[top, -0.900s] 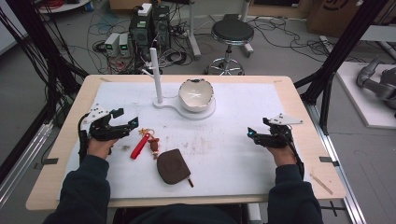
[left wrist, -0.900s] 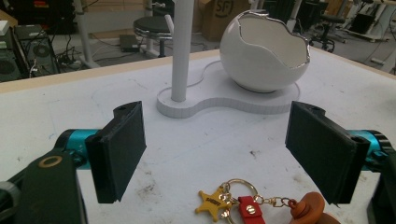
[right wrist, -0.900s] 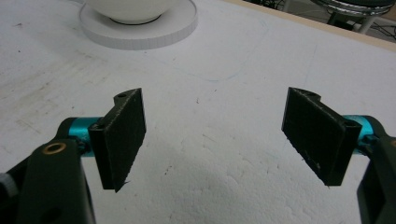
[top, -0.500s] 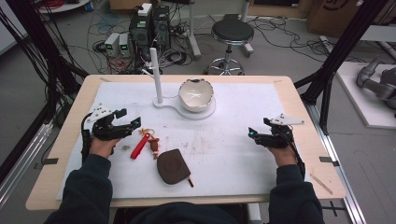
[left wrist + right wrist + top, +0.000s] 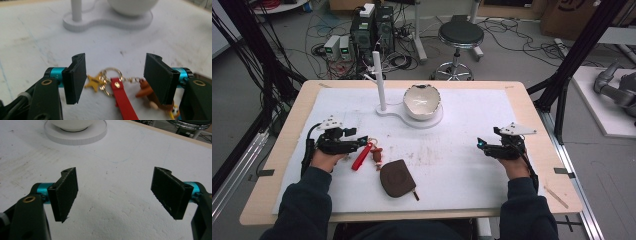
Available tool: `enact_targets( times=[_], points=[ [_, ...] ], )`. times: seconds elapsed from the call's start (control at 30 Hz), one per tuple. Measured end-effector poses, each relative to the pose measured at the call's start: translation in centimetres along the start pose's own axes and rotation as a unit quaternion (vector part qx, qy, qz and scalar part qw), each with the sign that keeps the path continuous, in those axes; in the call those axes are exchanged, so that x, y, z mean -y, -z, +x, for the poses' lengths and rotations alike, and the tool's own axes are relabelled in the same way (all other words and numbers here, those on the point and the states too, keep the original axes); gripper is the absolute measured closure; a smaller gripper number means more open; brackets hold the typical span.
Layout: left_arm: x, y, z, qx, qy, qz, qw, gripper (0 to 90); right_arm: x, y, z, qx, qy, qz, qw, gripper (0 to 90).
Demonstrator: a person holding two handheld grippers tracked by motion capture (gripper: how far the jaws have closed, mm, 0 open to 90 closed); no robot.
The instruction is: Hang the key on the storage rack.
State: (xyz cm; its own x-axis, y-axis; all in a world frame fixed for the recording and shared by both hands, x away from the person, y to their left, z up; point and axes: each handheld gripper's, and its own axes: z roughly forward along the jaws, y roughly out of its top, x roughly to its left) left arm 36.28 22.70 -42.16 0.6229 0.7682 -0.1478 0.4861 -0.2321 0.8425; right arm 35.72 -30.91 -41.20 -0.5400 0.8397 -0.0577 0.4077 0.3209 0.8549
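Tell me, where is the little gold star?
In the left gripper view, the small gold star charm lies on the white table cover, beside the red strap, just past the left gripper's open jaws.

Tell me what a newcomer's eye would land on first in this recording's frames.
Probably the red keychain with its gold star and ring, lying on the white mat just ahead of the left gripper, whose jaws stand open around it without touching. Next, the white bowl on its stand at the mat's far middle, and the brown pouch near the front edge.
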Motion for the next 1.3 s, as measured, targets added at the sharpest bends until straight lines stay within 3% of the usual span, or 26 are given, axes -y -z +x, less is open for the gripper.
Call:
enact_targets(
  times=[0.03,0.1,0.23,0.4,0.47,0.53,0.63,0.67,0.77,0.8,0.83,0.9,1.0,1.13,1.3],
  points=[
    [0.0,0.0,0.0,0.000,0.000,0.000,1.0000,34.7,0.0,0.0,0.0,0.000,0.000,0.000,1.0000,22.1],
    [0.4,-0.1,-0.5,-0.007,-0.012,0.030,0.9995,34.9,-0.1,-0.1,0.0,0.000,0.001,0.002,1.0000,22.1],
    [0.8,0.1,-0.4,-0.021,-0.003,0.041,0.9990,33.2,0.0,-0.2,0.0,-0.001,0.000,0.004,1.0000,22.1],
    [1.3,-0.1,-0.6,-0.005,0.007,0.066,0.9978,29.9,0.0,-0.2,-0.1,-0.002,0.001,0.003,1.0000,22.1],
    [1.5,-0.5,-1.1,0.001,-0.013,0.099,0.9950,30.0,0.0,-0.2,0.0,-0.002,0.002,0.003,1.0000,22.1],
    [1.6,-0.7,-1.3,0.000,-0.021,0.110,0.9937,30.7,0.0,-0.2,0.0,-0.003,0.002,0.006,1.0000,22.1],
    [1.6,-1.3,-2.0,-0.029,-0.066,0.142,0.9873,37.0,0.0,-0.3,0.0,-0.002,0.002,0.007,1.0000,22.1],
    [1.4,-1.3,-2.0,-0.033,-0.065,0.146,0.9866,41.8,0.1,-0.4,0.1,-0.002,0.003,0.008,1.0000,22.1],
    [1.3,-1.3,-2.0,-0.038,-0.069,0.143,0.9866,46.9,0.1,-0.4,0.1,-0.002,0.002,0.012,0.9999,22.1],
    [1.3,-1.2,-1.9,-0.033,-0.072,0.139,0.9871,69.2,0.1,-0.4,0.2,-0.004,0.004,0.012,0.9999,22.1],
    [1.3,-1.1,-1.8,-0.039,-0.078,0.138,0.9866,72.6,0.1,-0.4,0.2,-0.004,0.005,0.012,0.9999,22.1],
    [1.3,-1.1,-1.3,-0.039,-0.066,0.132,0.9883,73.9,0.1,-0.4,0.2,-0.004,0.006,0.013,0.9999,22.1],
    [1.3,-1.0,-0.6,-0.061,-0.055,0.118,0.9896,74.3,0.1,-0.5,0.2,-0.003,0.005,0.014,0.9999,22.1],
    [1.1,-0.5,0.2,-0.071,-0.025,0.072,0.9946,74.5,0.1,-0.5,0.2,-0.003,0.004,0.014,0.9999,22.1],
    [1.3,-0.8,0.1,-0.069,-0.031,0.078,0.9941,73.2,0.2,-0.5,0.2,-0.003,0.004,0.015,0.9999,22.1]
  ],
)
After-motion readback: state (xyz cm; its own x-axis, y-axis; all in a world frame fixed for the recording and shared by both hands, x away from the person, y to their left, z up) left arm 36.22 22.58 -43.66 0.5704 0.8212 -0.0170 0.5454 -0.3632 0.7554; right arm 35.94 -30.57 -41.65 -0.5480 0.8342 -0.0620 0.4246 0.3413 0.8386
